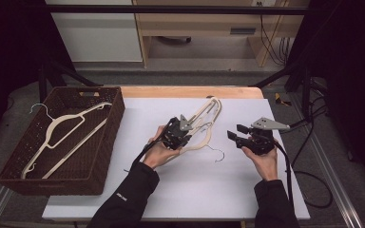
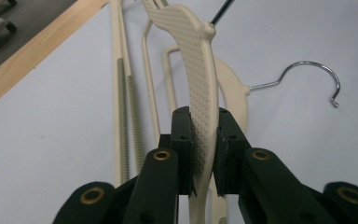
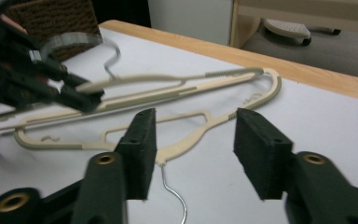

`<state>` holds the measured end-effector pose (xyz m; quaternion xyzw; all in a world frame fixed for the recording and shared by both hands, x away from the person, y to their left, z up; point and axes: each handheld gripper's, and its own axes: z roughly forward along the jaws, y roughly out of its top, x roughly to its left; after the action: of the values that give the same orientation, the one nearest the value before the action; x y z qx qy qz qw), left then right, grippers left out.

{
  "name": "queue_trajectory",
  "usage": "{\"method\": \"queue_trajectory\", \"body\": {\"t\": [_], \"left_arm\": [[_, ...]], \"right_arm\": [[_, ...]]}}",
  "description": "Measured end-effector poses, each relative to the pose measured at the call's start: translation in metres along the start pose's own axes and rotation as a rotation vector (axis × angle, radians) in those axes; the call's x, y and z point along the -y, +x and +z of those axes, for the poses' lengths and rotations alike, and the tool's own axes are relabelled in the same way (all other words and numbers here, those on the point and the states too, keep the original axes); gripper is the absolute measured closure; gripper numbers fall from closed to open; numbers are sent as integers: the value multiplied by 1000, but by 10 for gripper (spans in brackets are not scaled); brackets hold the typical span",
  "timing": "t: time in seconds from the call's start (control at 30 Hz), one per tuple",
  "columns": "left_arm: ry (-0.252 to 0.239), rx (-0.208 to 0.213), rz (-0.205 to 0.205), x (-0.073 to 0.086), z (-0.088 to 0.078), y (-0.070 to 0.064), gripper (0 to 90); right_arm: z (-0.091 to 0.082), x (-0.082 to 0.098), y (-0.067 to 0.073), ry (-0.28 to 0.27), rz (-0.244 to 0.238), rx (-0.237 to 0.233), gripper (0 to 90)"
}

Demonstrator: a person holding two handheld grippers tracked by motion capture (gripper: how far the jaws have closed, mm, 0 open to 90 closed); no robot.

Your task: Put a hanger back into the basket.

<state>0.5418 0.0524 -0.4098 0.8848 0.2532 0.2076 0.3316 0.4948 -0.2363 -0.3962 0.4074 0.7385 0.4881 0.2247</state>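
Note:
My left gripper [image 1: 184, 123] [image 2: 200, 128] is shut on the textured arm of a cream plastic hanger [image 1: 208, 108] [image 2: 196, 65] and holds it just above the white mat. A second cream hanger [image 1: 200, 141] [image 2: 235, 91] [image 3: 200, 130] with a metal hook lies flat on the mat under it. My right gripper [image 1: 235, 131] [image 3: 196, 126] hovers to the right of both hangers, open, with nothing between its pads. In the right gripper view the left gripper [image 3: 86, 100] shows at the left, clamped on the raised hanger [image 3: 168, 81].
A dark brown woven basket [image 1: 117, 111] stands at the left of the table, with another cream hanger [image 1: 66, 126] lying inside it. The white mat [image 1: 171, 190] covers the table, whose wooden edge [image 1: 190, 91] runs along the back. Cables trail off at the right.

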Motion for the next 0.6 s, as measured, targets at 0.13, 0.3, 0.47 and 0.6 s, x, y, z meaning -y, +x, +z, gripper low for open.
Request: {"method": "queue_trajectory", "body": {"t": [0.13, 0.3, 0.47, 0.6], "left_arm": [[-24, -39, -41, 2, -7, 9, 827], [-22, -79, -87, 6, -17, 23, 852], [-46, -86, -158, 13, -26, 37, 861], [-68, -64, -193, 19, -38, 43, 861]], "right_arm": [[-2, 5, -1, -14, 13, -18, 353], [-4, 9, -2, -29, 24, -4, 261], [-4, 10, -2, -27, 22, 11, 234], [-4, 10, -1, -27, 23, 14, 230]]}}
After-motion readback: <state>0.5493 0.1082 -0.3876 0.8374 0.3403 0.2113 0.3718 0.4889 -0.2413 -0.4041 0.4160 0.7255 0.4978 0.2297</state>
